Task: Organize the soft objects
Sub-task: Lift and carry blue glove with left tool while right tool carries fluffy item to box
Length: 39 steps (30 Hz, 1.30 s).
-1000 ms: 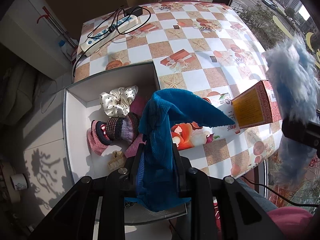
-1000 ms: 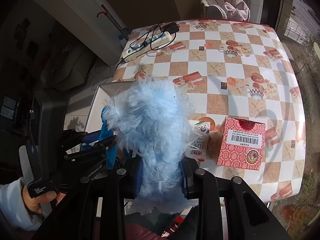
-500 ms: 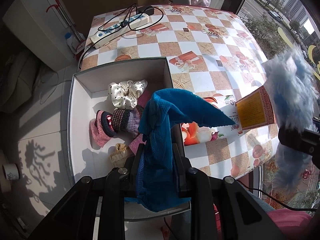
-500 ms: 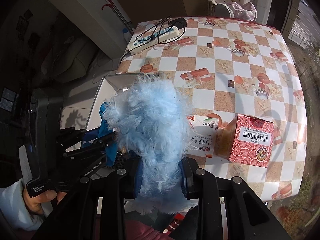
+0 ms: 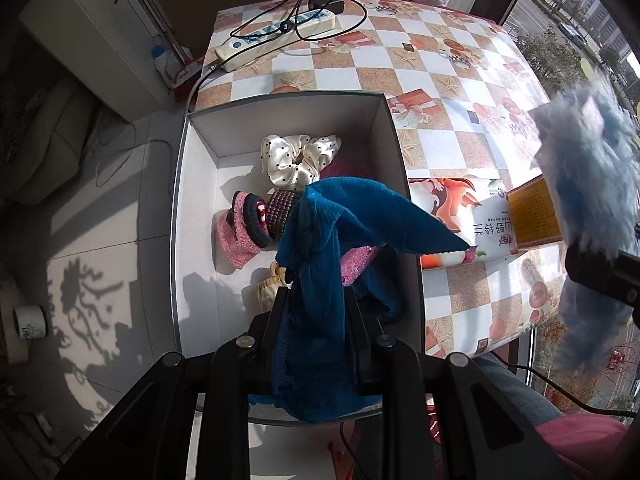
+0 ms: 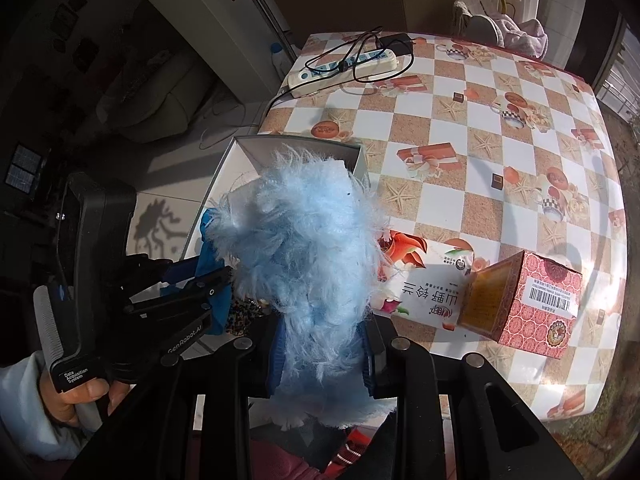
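Both my claws have slid over toward the white box (image 5: 192, 216) — left claw (image 5: 316, 308) clenched on the limp teal cloth (image 5: 340, 236) above it, right claw (image 6: 322, 336) beside it pinching the light, fluffy blue piece (image 6: 304, 240) mid-body.

Fluff and cloth blocking the view
Blue cloth (image 5: 320, 280) hides the left tool's (image 5: 318, 312) tips; pale blue fluff (image 6: 308, 264) covers most of the white box (image 6: 304, 152), right tool's (image 6: 322, 344) tips buried

Both grippers matte black plastic w/ silver round screws along the arms, blue pads inside the fingers. Left gripper (image 6: 208, 280) has white "GenRobot.AI" + "Data Acquisition System" print, ribbed grey strip on handle. Light blue-grey sleeve (image 6: 24, 412).
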### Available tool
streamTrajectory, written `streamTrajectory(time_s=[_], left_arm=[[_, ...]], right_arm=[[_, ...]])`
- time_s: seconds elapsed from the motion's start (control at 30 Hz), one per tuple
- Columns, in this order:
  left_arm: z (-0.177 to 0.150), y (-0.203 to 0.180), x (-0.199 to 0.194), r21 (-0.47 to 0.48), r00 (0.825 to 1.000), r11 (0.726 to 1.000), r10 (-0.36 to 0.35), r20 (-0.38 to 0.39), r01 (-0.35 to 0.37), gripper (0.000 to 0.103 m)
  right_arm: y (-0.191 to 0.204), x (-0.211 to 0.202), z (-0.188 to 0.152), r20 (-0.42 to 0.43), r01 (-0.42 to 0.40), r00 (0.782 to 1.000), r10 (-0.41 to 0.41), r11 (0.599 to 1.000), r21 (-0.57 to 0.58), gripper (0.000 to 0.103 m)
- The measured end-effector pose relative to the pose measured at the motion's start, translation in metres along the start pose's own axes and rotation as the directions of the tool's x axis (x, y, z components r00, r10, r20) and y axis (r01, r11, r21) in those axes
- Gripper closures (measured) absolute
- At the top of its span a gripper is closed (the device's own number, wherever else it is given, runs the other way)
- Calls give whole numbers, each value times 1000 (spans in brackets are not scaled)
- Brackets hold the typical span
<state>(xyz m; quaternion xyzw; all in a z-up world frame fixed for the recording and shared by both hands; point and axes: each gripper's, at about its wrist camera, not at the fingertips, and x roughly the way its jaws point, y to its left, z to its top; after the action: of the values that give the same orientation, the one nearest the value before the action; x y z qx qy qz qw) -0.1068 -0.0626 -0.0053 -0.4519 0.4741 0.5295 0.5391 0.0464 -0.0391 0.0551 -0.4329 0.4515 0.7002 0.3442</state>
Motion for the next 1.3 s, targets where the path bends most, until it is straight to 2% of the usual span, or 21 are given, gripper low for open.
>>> streamTrajectory(time_s=[0.23,0.4,0.8,1.0,1.3], left_arm=[[12,-28,-4,126,1000,992,5,9,-6,77],[12,-39,-6,166,1000,986,-1,17,-2,77],[3,-19,-5,72,1000,997,-2,12,1,77],[-1,-9,-8,5,999,1000,-13,41,13,77],[-17,10,0,-130,998,991,-34,46,39,77]], right_arm=[[-24,-5,-10,36,-17,999,13,991,130,71],[-29,-8,-11,46,-23,999,16,988,156,71],[-17,-2,-7,13,-27,1000,26,994,108,71],[-16,0,-10,-13,-23,1000,24,996,89,71],[2,18,-11,-119,-10,993,9,1000,-10,71]])
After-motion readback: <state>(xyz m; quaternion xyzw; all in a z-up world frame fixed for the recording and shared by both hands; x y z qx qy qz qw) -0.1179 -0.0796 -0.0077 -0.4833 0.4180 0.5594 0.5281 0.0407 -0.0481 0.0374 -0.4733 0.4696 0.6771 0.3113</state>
